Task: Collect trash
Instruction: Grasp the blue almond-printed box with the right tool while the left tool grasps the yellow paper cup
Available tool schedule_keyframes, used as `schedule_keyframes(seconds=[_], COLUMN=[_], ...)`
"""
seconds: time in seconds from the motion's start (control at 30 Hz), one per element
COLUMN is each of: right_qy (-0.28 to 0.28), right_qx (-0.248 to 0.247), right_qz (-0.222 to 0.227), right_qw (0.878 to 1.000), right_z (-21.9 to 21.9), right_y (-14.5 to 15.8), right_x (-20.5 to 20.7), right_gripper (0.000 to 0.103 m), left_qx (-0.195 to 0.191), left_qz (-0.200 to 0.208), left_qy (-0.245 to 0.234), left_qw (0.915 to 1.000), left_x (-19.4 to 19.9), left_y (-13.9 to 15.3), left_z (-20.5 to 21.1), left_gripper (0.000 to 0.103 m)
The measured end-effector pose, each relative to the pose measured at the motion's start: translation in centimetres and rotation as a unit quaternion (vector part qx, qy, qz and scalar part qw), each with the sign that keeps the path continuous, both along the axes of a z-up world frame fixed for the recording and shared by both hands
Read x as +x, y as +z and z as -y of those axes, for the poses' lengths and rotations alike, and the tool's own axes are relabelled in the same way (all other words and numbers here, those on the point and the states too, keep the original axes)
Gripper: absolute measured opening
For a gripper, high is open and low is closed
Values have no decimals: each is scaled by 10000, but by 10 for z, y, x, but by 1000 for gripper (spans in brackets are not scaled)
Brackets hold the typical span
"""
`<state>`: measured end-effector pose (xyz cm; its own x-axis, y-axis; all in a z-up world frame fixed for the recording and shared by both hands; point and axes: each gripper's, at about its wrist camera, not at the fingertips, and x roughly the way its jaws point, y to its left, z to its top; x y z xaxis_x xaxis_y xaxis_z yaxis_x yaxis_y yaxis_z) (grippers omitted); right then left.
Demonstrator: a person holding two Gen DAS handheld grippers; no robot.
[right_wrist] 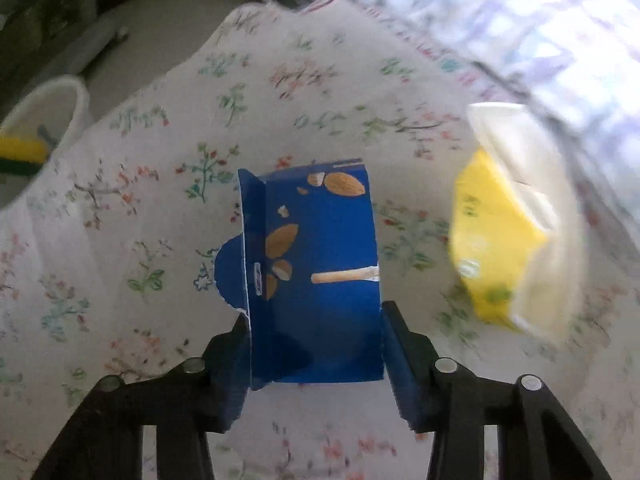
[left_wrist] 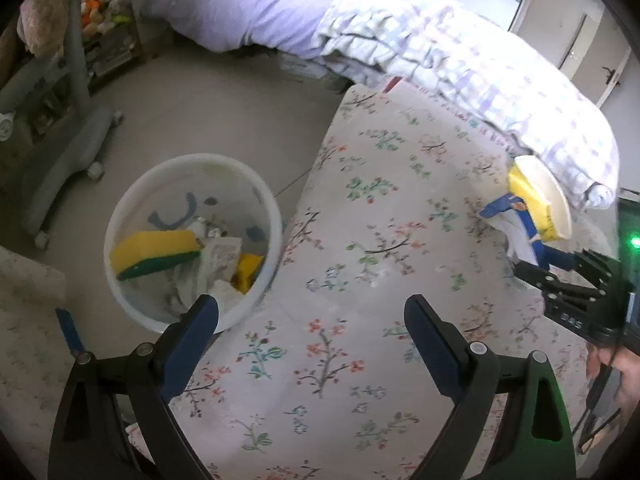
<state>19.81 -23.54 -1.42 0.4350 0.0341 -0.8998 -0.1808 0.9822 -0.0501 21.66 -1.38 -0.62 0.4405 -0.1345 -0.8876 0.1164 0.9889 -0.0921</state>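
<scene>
A bedroom: a bed spread with a floral sheet (left_wrist: 372, 240), a checked quilt (left_wrist: 460, 64) bunched along its far side, and a pale tiled floor beside it.

Only the left wrist view shows the white bin (left_wrist: 192, 240) fully, standing on the floor against the bed's edge. Inside lie a yellow-and-green sponge (left_wrist: 156, 254), crumpled wrappers and another yellow scrap. The same view shows the left hand-held gripper (left_wrist: 312, 320) with its jaws spread wide over the sheet, nothing between them, and the right one from the side near the bed's far edge.

The right wrist view gives the close detail: the right hand-held gripper (right_wrist: 316, 344) has its pads on either side of a blue almond-printed carton (right_wrist: 320, 272) lying on the sheet, both pads against its edges. Just to the carton's right sits a yellow packet (right_wrist: 492, 240) tucked in a white paper bowl (right_wrist: 552, 280), blurred here. The bin's rim peeks in at far left.
</scene>
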Motion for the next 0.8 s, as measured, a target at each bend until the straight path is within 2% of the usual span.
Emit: schedule_keyframes(seconds=[0.17,0.27,0.37,0.53,0.7,0.8], right_qy=[-562,-1003,-1479,-2184,-2471,-2509], right_qx=[219,313,422,598,547,654], right_qz=[118,133,143,225,71,87], right_qw=[9981,9944,9880,9738,9674,9658], right_z=[23,43,68,111,132,138], right_y=[28,42,52,55,39,38], right_x=[-37,-61,-87,-110,-111,-105], right_gripper=[51,51,51,51,51,51], left_qx=[-20,-23,39,117,-245,-491], left_qz=[233,227,244,279,158,266], left_qy=[-266,-537,-919,-1250,-1202,-1314], left_qw=[9994,9983,9955,9917,9923,9897], left_x=[-6,-11,-16,-13,2,8], left_y=[7,6,4,4,5,3], left_z=[24,46,78,129,182,214], left_gripper=[95,95,95,95,95,95])
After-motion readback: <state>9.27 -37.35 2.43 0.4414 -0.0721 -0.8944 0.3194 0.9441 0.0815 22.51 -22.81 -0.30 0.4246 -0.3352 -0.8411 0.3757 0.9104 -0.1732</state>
